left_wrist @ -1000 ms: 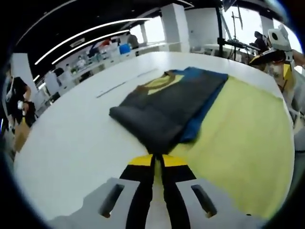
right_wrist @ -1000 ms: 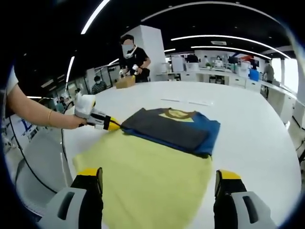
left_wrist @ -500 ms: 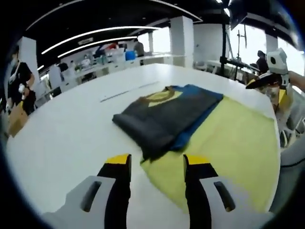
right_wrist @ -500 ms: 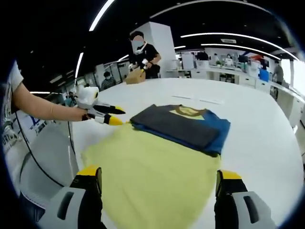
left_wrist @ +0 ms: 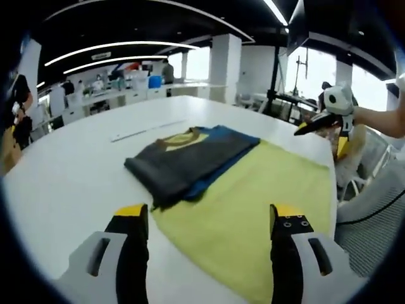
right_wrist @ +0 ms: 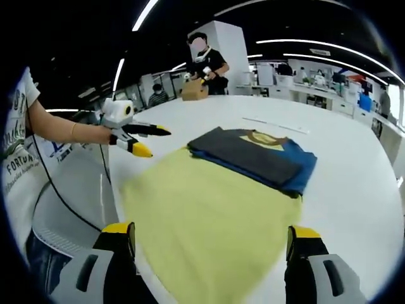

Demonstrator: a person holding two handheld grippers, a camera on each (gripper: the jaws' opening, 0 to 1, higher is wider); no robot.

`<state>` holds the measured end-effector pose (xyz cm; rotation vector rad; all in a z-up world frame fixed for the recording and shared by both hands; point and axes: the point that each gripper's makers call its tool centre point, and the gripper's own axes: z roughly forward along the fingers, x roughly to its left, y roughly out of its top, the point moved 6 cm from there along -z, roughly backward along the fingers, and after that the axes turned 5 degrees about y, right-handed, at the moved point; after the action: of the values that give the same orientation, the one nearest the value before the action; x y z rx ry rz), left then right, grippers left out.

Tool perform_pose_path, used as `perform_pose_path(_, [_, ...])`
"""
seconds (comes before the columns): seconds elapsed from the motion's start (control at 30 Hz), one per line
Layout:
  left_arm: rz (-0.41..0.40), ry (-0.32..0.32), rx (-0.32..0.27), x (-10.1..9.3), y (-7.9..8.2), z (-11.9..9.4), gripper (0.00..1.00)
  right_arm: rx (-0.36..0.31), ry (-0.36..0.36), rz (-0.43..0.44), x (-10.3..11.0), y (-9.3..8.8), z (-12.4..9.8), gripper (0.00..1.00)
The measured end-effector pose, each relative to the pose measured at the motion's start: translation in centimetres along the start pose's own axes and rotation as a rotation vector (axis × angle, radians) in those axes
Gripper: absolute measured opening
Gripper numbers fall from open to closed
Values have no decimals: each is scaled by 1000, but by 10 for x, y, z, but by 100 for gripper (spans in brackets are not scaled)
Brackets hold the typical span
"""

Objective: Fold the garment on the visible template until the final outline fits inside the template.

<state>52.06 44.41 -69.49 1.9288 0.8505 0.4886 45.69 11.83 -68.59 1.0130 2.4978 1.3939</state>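
- Checking fit comes next, by my read: the folded garment [left_wrist: 190, 161] lies on the far end of the yellow template [left_wrist: 266, 202], on the white surface [left_wrist: 63, 183], and its left edge looks to run just past the yellow.
- Both units are empty: left hand-held gripper [left_wrist: 209, 221] has jaws wide apart, right hand-held gripper [right_wrist: 212, 237] likewise.
- If the overhang is real, pinch that left fold low and slide it inward; don't lift the stack.
- Template's near edge is cut off behind the jaws in the right gripper view; the garment's far edge against the template is hard to judge.
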Motion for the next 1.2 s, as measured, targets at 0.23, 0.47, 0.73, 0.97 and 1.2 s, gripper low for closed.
perform_pose_path(0.23, [27, -52, 11, -15, -1, -11, 88, 64, 33, -35, 8, -13, -3, 98])
perform_pose_path(0.47, [39, -91, 54, -36, -19, -24, 89, 113, 53, -54, 16, -27, -5, 94])
perform_pose_path(0.73, [49, -168, 103, -65, -41, -37, 82, 180, 54, -86, 22, -45, -7, 87])
perform_pose_path(0.97, [90, -208, 153, -73, -53, -44, 64, 224, 56, -120, 27, -58, -6, 76])
perform_pose_path(1.2, [114, -217, 212, -76, -67, -48, 50, 252, 49, -139, 26, -65, -8, 62])
